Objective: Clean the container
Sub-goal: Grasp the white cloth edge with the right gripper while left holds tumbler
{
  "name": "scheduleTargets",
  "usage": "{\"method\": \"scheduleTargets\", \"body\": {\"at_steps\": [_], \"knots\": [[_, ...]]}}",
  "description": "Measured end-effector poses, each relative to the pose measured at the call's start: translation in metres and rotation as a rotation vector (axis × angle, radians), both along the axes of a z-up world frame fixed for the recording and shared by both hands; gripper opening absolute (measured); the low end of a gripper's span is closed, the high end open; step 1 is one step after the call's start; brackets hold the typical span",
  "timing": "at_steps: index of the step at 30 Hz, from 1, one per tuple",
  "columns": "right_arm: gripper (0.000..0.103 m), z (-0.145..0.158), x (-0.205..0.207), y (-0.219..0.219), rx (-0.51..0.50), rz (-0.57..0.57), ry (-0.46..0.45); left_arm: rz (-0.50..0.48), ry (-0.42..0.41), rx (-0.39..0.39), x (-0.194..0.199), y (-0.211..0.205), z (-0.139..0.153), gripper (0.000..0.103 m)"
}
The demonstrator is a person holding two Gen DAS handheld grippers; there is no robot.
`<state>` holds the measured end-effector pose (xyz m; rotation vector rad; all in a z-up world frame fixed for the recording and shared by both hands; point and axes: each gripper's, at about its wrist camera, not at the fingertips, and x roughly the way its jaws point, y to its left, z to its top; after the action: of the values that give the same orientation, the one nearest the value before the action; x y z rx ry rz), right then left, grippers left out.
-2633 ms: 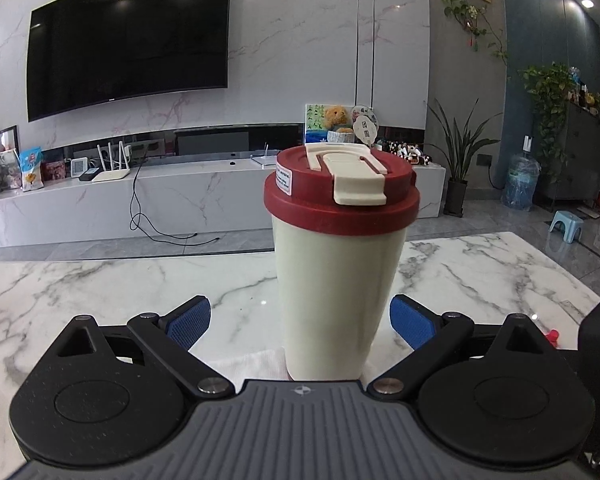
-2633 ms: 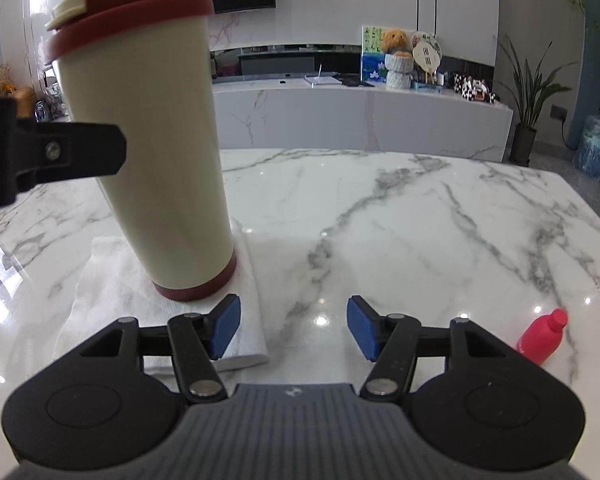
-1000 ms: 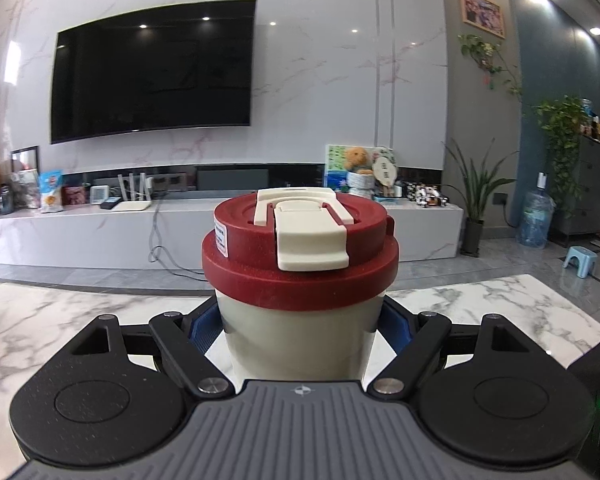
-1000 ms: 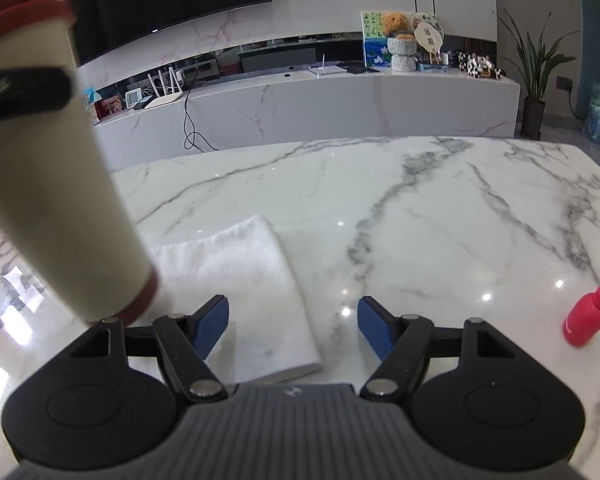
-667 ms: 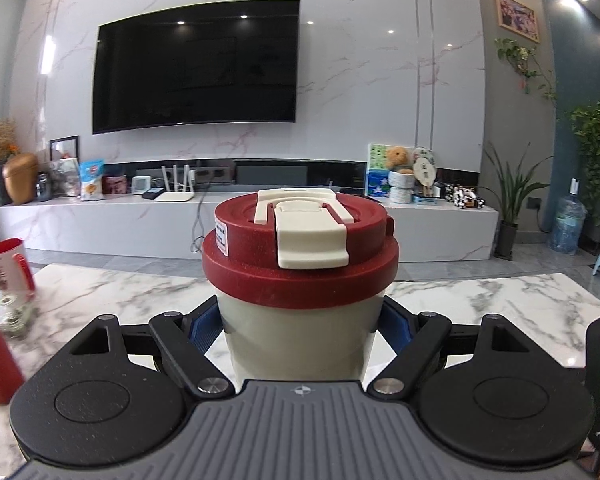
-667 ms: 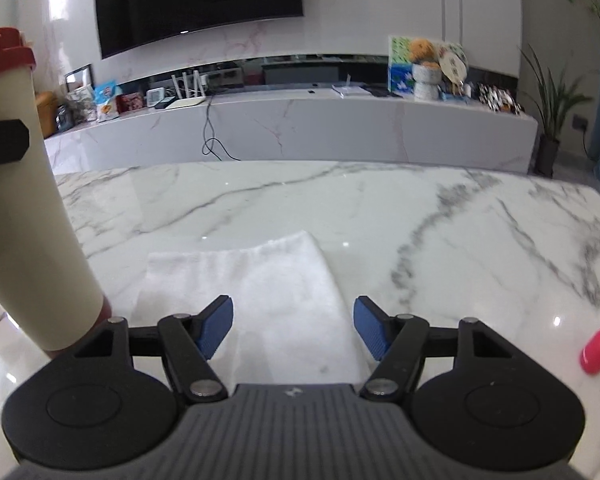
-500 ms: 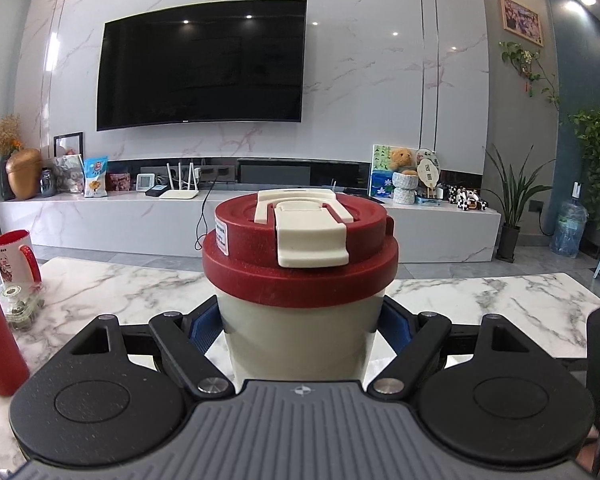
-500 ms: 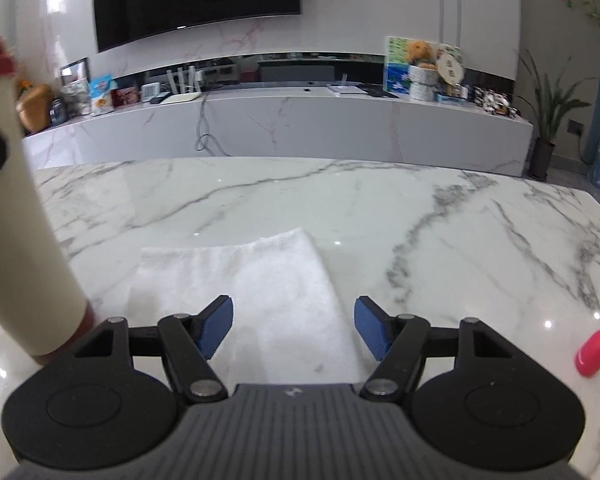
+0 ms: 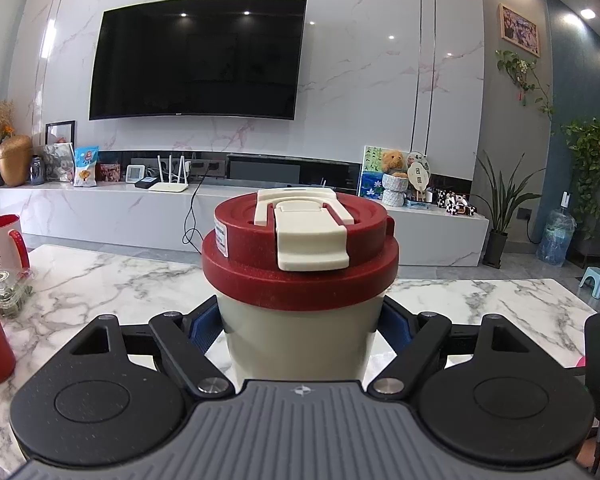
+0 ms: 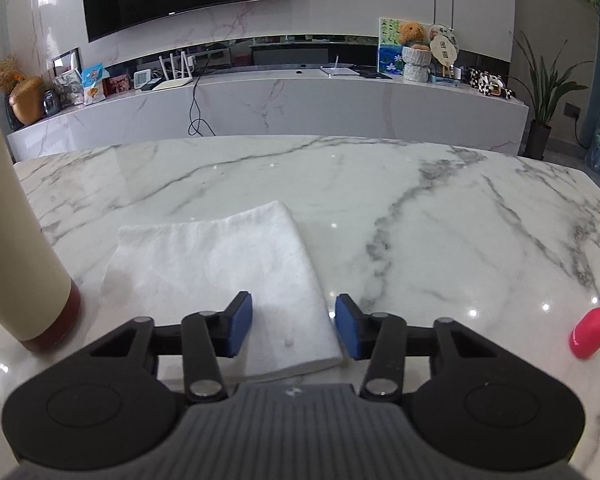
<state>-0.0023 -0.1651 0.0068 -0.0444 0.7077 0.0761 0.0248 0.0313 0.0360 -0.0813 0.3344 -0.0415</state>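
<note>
the cup (image 10: 16,216) is standing at the left of the towel (image 10: 216,276), which is lying flat on the table (image 10: 440,216); a small bottle (image 10: 592,330) is lying far to the right, well apart

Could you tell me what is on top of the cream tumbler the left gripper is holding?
A dark red lid caps the cream tumbler, with a cream flip tab folded down across it. The lid covers the inside, so any contents are hidden.

The tumbler's (image 9: 300,332) base is hidden behind the left gripper (image 9: 300,326); its top is cropped in the right wrist view.
</note>
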Motion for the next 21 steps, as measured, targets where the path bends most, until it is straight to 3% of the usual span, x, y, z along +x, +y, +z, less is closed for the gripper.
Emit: {"method": "scheduleTargets", "body": {"at_steps": [1, 3, 6, 21], "knots": [[0.038, 0.000, -0.002, 0.000, -0.001, 0.007, 0.001, -0.002, 0.000, 0.000, -0.001, 0.000, 0.000, 0.079], [0.024, 0.001, -0.005, -0.001, -0.002, 0.022, 0.003, -0.006, -0.001, -0.003, -0.001, 0.001, -0.001, 0.079], [0.016, 0.002, -0.011, -0.003, -0.017, 0.039, 0.005, -0.019, 0.001, -0.013, -0.003, 0.000, -0.001, 0.079], [0.014, 0.011, -0.035, -0.018, -0.058, 0.029, 0.013, -0.135, -0.019, -0.016, -0.013, -0.026, -0.006, 0.079]]}}
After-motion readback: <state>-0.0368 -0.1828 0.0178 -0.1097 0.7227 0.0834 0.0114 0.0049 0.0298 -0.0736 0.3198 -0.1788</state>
